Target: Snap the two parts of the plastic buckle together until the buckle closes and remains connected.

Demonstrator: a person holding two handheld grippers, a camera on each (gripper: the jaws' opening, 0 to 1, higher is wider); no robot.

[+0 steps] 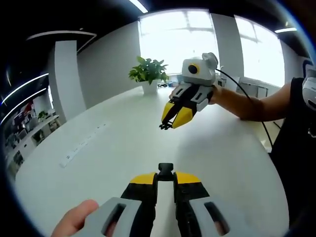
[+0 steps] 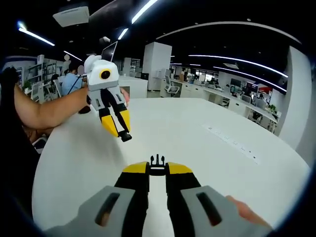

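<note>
The black plastic buckle is in two separate pieces, each held up above the white round table [image 1: 98,143] rather than lying on it. In the left gripper view, the left tongs [image 1: 165,174] are closed almost fully on the black socket half of the buckle [image 1: 165,170], a small blocky piece that sticks out just past the yellow tips. In the right gripper view, the right tongs [image 2: 157,168] are pinched likewise on the black pronged half of the buckle [image 2: 157,161], whose short prongs point forward away from the camera. The two halves are well apart and not joined.

Each pair of tongs also appears in the other's view: the right tongs show across the table in the left gripper view, tips angled down and toward the camera, with the small dark pronged piece at their end; the left tongs appear in the right gripper view, tilted down with the dark socket piece at their tip. Both are held by bare forearms reaching in over the table's edge. A green potted plant in a white pot [image 1: 149,74] stands near the far edge of the table.
</note>
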